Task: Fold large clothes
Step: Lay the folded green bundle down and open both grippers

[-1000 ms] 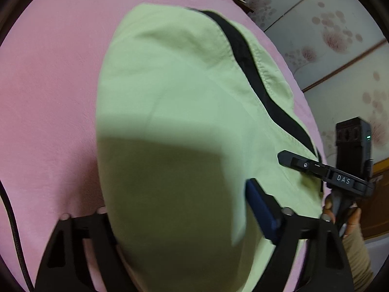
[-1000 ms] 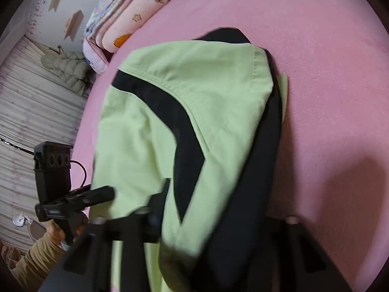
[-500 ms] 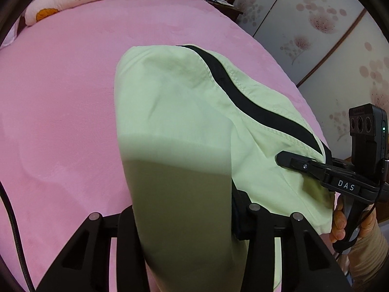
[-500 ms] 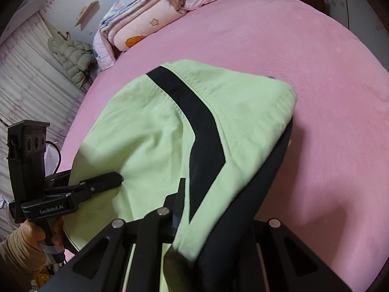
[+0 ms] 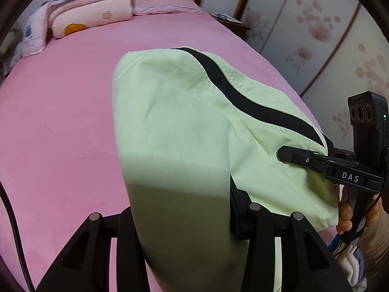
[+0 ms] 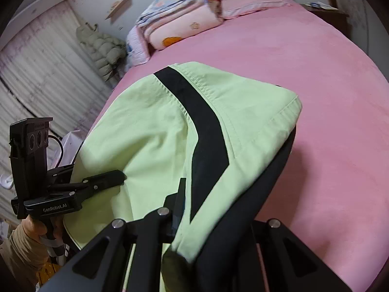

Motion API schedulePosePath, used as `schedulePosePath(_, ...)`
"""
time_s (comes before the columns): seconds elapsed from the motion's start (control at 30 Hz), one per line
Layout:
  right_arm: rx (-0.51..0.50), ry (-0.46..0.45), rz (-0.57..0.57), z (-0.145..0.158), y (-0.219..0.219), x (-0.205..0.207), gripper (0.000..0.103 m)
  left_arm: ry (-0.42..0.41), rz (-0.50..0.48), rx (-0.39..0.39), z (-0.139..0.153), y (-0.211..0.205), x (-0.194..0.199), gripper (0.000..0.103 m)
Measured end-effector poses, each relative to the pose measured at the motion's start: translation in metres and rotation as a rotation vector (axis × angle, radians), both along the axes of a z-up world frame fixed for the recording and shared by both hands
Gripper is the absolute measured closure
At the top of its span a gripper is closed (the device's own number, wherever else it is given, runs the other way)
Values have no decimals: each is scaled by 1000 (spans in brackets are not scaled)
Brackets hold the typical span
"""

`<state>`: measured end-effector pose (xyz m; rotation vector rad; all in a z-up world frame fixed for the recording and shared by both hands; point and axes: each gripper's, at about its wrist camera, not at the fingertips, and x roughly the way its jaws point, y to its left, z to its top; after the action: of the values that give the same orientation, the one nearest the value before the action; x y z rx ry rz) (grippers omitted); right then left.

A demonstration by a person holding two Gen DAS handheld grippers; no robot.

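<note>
Pale green garment [image 5: 175, 121] (black stripe, dark lining), pinched by left gripper [image 5: 184, 221] and right gripper [image 6: 194, 219], pink bed [image 5: 60, 121]

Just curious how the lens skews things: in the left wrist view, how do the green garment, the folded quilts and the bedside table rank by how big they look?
1. Green garment, largest, though it hangs right at the camera.
2. Folded quilts.
3. Bedside table, smallest, but farthest off, so true size is unsure.

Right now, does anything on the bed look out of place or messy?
Nothing stands out. The green garment is held up at the near end by both grippers, its far end resting on the pink bed; folded blankets sit stacked.
</note>
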<state>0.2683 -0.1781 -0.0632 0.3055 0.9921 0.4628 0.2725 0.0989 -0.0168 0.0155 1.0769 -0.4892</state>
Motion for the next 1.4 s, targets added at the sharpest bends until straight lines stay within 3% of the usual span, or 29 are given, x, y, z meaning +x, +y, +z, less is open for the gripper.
schedulePosePath(0.27, 16, -13, 81, 10, 108, 28, 91, -6, 32, 42, 18, 135, 33, 61)
schedulePosePath(0.4, 33, -19, 93, 17, 157, 58, 91, -7, 33, 37, 24, 194, 78, 61)
schedulePosePath(0.63, 49, -77, 34, 19, 228, 148, 91, -79, 16, 35, 14, 241, 176, 60)
schedulePosePath(0.73, 40, -102, 14, 5, 243, 184, 91, -82, 20, 28, -10, 254, 225, 59)
schedulePosePath(0.93, 48, -56, -23, -58, 264, 256, 91, -15, 39, 56, -107, 239, 306, 54)
schedulePosePath(1.0, 15, -34, -27, -86, 271, 269, 91, 10, 50, 93, -144, 240, 321, 48)
schedulePosePath(1.07, -7, 4, -33, -121, 271, 277, 90, -17, 76, 114, -166, 243, 325, 23)
schedulePosePath(1.1, -15, 10, -45, -131, 270, 277, 86, -49, 92, 105, -172, 247, 323, 17)
schedulePosePath(1.13, -20, 12, -61, -141, 266, 276, 76, -84, 121, 106, -175, 253, 321, 4)
schedulePosePath(1.17, -14, 11, -66, -147, 261, 275, 72, -101, 151, 107, -177, 257, 321, 0)
schedulePosePath(1.23, -13, 3, -78, -155, 250, 273, 43, -118, 177, 81, -177, 267, 318, 0)
schedulePosePath(1.3, -16, -4, -80, -154, 241, 269, 36, -124, 195, 88, -174, 271, 315, 0)
schedulePosePath(1.4, -52, -11, -81, -140, 233, 260, 36, -169, 231, 181, -156, 265, 299, 0)
